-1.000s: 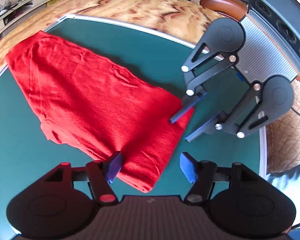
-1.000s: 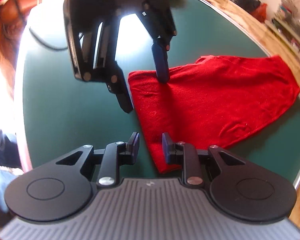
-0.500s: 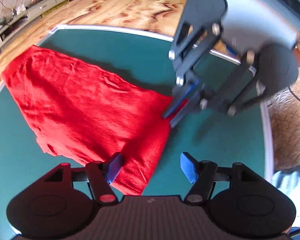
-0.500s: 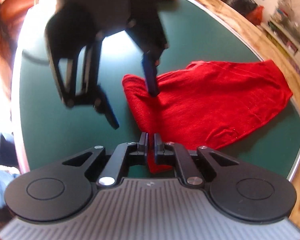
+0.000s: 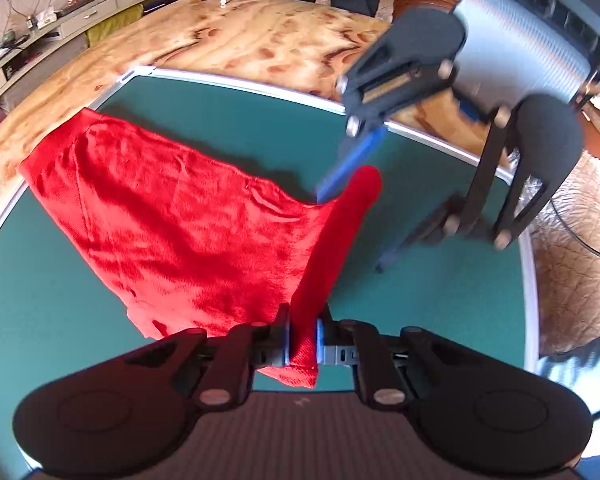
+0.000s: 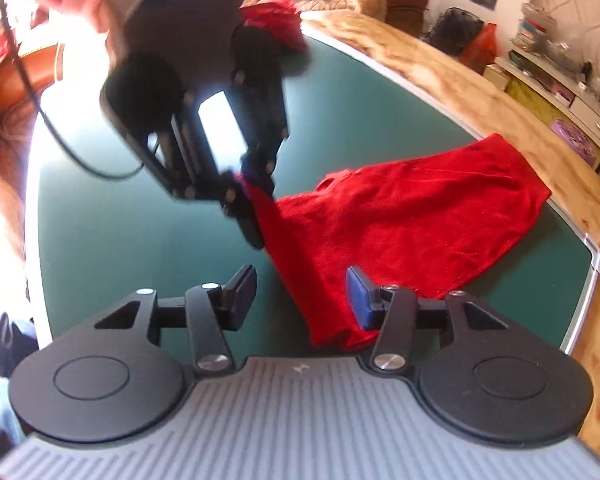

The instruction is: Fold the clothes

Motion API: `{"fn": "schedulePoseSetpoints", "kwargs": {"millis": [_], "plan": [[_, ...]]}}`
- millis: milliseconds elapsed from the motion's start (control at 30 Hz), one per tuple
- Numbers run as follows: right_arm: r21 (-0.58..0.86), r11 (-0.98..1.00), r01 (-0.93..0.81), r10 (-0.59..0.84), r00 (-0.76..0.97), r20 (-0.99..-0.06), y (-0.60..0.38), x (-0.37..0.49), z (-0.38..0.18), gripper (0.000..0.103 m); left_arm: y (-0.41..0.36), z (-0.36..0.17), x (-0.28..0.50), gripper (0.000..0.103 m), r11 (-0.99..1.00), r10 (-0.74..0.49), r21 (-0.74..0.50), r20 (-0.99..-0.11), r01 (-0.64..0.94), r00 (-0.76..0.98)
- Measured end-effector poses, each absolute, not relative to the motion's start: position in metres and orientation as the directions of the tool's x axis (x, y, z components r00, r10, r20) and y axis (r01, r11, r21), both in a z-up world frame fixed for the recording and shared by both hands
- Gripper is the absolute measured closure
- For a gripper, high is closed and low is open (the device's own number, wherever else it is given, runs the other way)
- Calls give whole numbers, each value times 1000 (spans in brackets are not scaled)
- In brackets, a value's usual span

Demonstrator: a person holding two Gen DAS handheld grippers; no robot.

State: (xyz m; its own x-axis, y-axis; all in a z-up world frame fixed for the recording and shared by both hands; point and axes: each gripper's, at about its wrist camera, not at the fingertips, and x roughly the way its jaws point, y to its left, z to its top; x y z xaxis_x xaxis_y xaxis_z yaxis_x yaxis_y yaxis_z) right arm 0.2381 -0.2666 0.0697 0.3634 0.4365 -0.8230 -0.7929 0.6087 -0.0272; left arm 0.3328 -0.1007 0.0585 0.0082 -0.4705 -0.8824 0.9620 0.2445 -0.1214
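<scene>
Left wrist view: the left gripper (image 5: 303,338) has just clamped its fingers (image 5: 285,336) on the near corner of the red garment (image 5: 188,224), which was loose between them half a second ago.
Right gripper (image 6: 302,294): its fingers (image 6: 358,292) have just been opening; they stand apart astride the hem, not pressing it.
Garment: mostly flat on the green surface (image 5: 220,120), its near edge pulled up into a ridge.
Meaning: likely a re-grip on the right; only one corner is secured for the fold.
Pose: both grippers tilt steeply down, side by side.
</scene>
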Motion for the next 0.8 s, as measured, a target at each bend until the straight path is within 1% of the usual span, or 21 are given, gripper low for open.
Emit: {"fn": "schedulePoseSetpoints", "kwargs": {"millis": [33, 67, 100, 133, 167, 333, 433, 500, 600, 700, 800], "plan": [[-25, 598, -801, 438, 352, -827, -267, 238, 66, 46, -101, 60, 333, 90, 237, -468, -122, -884, 964, 3], [-13, 597, -802, 438, 340, -832, -268, 240, 64, 48, -101, 62, 333, 90, 229, -466, -123, -885, 966, -3], [0, 597, -802, 439, 327, -837, -269, 241, 62, 57, -100, 62, 333, 90, 224, -461, -127, -888, 966, -10], [17, 599, -800, 441, 312, -841, -271, 244, 61, 88, -100, 62, 333, 90, 221, -456, -132, -890, 966, -18], [35, 600, -799, 446, 298, -844, -274, 246, 61, 92, -99, 63, 333, 90, 219, -457, -144, -889, 965, -29], [129, 545, -829, 502, 199, -842, -277, 238, 72, 92, -95, 70, 327, 91, 200, -458, -253, -878, 947, -137], [228, 489, -842, 537, 85, -839, -275, 228, 77, 92, -91, 74, 311, 91, 151, -435, -345, -865, 926, -251], [315, 459, -831, 570, 3, -822, -273, 221, 83, 92, -89, 77, 299, 91, 112, -412, -414, -846, 903, -337], [403, 429, -808, 603, -75, -794, -271, 214, 91, 92, -87, 86, 290, 91, 62, -387, -499, -810, 865, -440], [458, 426, -781, 635, -102, -766, -276, 222, 99, 92, -88, 96, 301, 91, 51, -388, -521, -797, 852, -464], [501, 470, -727, 669, -77, -739, -289, 251, 103, 92, -91, 102, 336, 91, 90, -417, -528, -790, 844, -450]]}}
